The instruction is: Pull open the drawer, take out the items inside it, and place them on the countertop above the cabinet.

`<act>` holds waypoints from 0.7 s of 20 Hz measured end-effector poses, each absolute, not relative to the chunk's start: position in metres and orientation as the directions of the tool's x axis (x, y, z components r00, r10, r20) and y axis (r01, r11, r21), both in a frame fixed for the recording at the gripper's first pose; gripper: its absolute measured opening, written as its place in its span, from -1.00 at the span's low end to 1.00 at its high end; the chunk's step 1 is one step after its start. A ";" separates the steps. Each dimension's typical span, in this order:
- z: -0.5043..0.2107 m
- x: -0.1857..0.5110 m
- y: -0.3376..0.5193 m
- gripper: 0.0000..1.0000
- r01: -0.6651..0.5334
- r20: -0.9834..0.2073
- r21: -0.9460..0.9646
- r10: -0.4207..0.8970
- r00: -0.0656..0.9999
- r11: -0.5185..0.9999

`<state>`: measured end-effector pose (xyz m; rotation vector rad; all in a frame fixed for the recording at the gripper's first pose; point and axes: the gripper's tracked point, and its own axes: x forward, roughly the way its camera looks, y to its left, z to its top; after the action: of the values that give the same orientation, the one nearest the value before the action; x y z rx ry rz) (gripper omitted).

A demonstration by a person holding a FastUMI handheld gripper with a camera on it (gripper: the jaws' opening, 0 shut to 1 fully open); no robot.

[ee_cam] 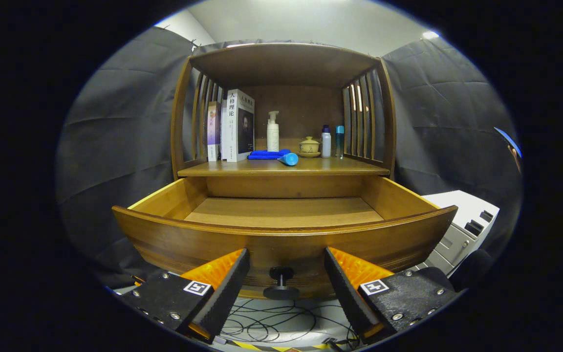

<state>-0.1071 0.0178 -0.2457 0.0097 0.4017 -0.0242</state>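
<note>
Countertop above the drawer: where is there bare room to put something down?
On the wooden countertop, its front strip is bare on both sides of the lying blue tube. The back row is crowded, from upright books to small bottles. Open tongs flank the drawer's black knob.

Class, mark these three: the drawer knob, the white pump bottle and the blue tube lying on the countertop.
drawer knob (281, 282), gripper view, on its black stem.
white pump bottle (272, 136), gripper view, on its body.
blue tube (289, 159), gripper view, on its side.

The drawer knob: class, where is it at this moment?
In the gripper view, the drawer knob sits low on the middle of the open drawer's front panel, between the open tongs, which do not touch it.
</note>
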 end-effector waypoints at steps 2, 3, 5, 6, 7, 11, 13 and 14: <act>-0.246 -0.101 0.016 0.91 0.010 -0.382 -0.009 -0.013 0.924 1.000; -0.248 -0.099 0.018 0.90 0.003 -0.384 -0.013 -0.007 0.923 1.000; -0.250 -0.092 0.020 0.91 -0.009 -0.388 -0.020 0.001 0.921 1.000; -0.251 -0.089 0.022 0.92 -0.013 -0.390 -0.024 0.003 0.921 1.000; -0.251 -0.085 0.022 0.92 -0.015 -0.389 -0.026 0.004 0.921 1.000; -0.252 -0.066 0.025 0.91 -0.014 -0.388 -0.030 0.001 0.922 0.999; -0.249 -0.053 0.025 0.91 -0.013 -0.371 -0.025 0.003 0.929 1.000; -0.250 -0.048 0.029 0.91 -0.010 -0.362 -0.018 0.003 0.932 1.000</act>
<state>-0.0476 0.0289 -0.2498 -0.0196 0.3706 0.0064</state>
